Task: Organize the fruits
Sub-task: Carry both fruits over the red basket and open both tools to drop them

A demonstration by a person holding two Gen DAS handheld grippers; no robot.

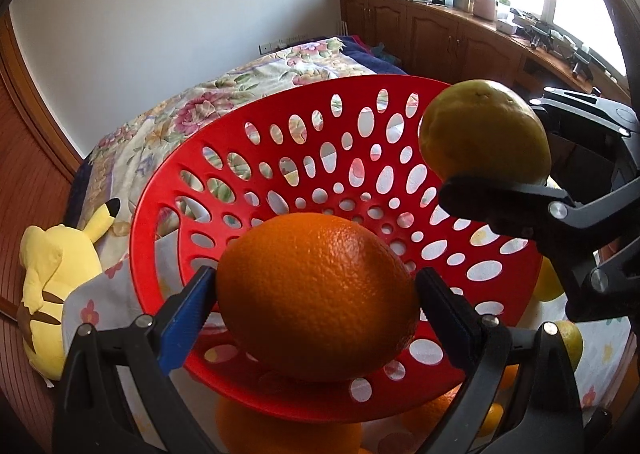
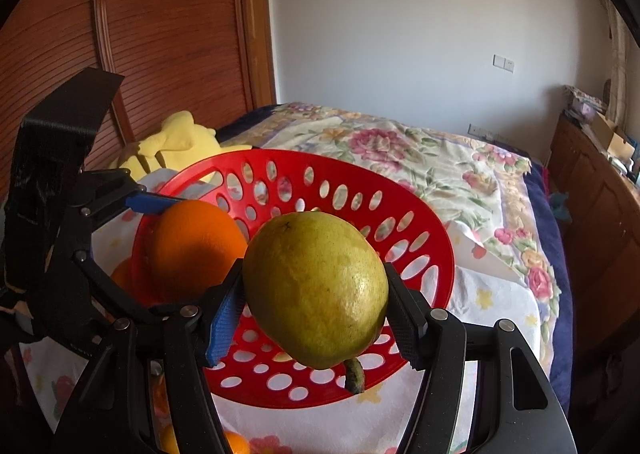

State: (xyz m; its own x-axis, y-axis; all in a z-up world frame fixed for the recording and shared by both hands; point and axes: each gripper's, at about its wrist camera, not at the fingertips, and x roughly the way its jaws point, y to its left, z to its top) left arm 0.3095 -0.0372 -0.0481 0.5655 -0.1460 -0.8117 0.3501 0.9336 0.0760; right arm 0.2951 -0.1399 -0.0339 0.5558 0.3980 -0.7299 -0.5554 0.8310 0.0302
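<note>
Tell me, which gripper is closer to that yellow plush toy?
Left. The left gripper, clamping the orange, is on the side of the red basket nearest the plush toy; the right gripper, holding the pear, is at the opposite side.

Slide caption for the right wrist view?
Right gripper holds a pear over the red basket; left gripper holds an orange.

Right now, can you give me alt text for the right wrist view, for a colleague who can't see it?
The right gripper holds a yellow-green pear over a red perforated basket on a floral bedspread. At left, the left gripper holds an orange over the basket.
</note>
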